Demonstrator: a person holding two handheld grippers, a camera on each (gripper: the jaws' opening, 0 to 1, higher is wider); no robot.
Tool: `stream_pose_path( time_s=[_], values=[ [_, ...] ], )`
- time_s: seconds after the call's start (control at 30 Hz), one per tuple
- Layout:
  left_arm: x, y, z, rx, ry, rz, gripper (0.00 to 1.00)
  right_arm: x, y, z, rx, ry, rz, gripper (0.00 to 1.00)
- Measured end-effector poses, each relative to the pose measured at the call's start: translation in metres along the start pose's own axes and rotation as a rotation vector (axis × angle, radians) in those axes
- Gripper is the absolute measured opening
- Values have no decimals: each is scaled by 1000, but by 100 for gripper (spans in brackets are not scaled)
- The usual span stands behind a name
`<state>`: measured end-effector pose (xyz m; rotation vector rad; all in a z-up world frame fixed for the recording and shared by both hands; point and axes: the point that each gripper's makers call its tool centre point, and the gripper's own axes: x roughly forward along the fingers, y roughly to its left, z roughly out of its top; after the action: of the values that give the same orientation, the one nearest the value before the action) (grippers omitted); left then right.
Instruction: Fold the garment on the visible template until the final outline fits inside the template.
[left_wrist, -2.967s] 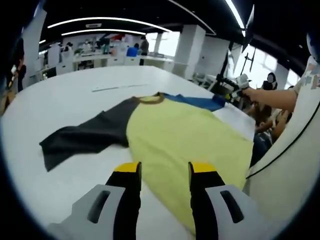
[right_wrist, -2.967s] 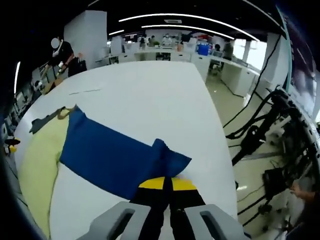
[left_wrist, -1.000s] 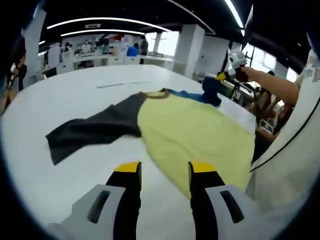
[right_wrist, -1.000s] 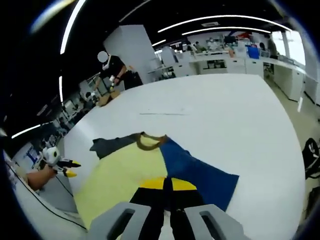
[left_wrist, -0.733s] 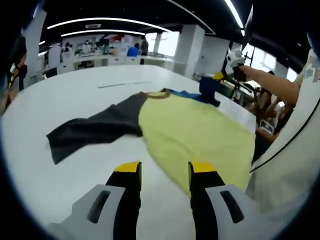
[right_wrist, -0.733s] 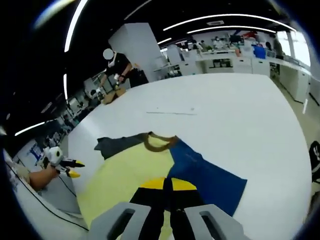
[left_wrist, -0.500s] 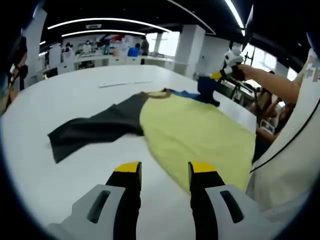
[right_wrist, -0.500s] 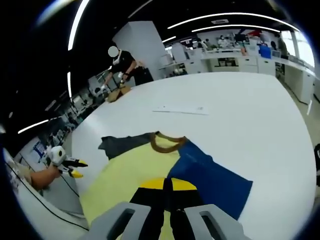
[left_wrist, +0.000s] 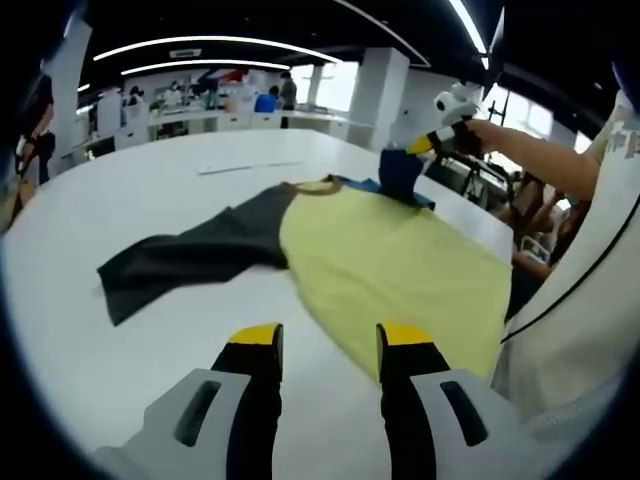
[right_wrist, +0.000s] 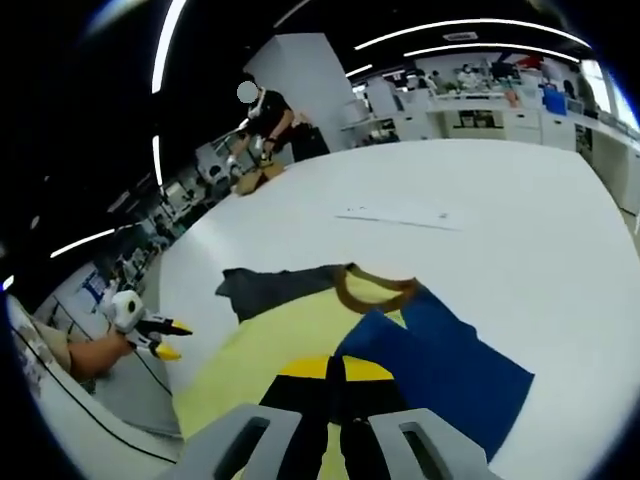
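Observation:
The garment lies on the white table (left_wrist: 120, 200): a yellow body (left_wrist: 400, 260), a dark grey sleeve (left_wrist: 190, 260) spread out to the left, and a brown collar (left_wrist: 310, 187). Its blue sleeve (left_wrist: 398, 172) is raised off the table, with my right gripper (left_wrist: 425, 147) shut on it at the far right. In the right gripper view the blue sleeve (right_wrist: 450, 370) runs out from my shut right gripper (right_wrist: 330, 370) over the yellow body (right_wrist: 270, 350), beside the collar (right_wrist: 375, 285) and grey sleeve (right_wrist: 270, 280). My left gripper (left_wrist: 330, 340) hangs open near the yellow hem, holding nothing; it also appears far left (right_wrist: 172, 340).
A thin pale strip (left_wrist: 245, 167) lies on the table beyond the collar, also visible as the strip (right_wrist: 400, 215). A person (right_wrist: 265, 115) stands at the table's far side. Desks (left_wrist: 220, 115) line the back of the room. The person's sleeve (left_wrist: 590, 330) is at the right.
My right gripper has lifted the blue sleeve higher and carried it inward over the yellow body. The left gripper has stayed open in place.

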<state>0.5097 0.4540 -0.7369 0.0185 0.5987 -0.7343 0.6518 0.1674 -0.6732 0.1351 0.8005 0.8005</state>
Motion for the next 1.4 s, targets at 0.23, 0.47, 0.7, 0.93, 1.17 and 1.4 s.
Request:
stream_pose_path(
  time_s=[0.23, 0.47, 0.7, 0.93, 1.17, 1.4],
  values=[
    [-2, 1, -1, -6, -3, 2, 34, 19, 18, 3, -18, 22, 36, 0],
    [-2, 2, 0, -7, -5, 5, 34, 40, 37, 8, -34, 41, 79, 0],
    [-1, 0, -3, 22, 17, 1, 34, 56, 55, 6, -57, 77, 117, 0],
    [0, -1, -5, 32, 24, -1, 35, 69, 68, 11, -68, 82, 139, 0],
    [0, -1, -8, 35, 30, 2, 35, 86, 84, 15, -64, 86, 174, 0],
    [1, -1, -7, 43, 33, 2, 34, 106, 100, 12, -67, 103, 199, 0]
  ],
)
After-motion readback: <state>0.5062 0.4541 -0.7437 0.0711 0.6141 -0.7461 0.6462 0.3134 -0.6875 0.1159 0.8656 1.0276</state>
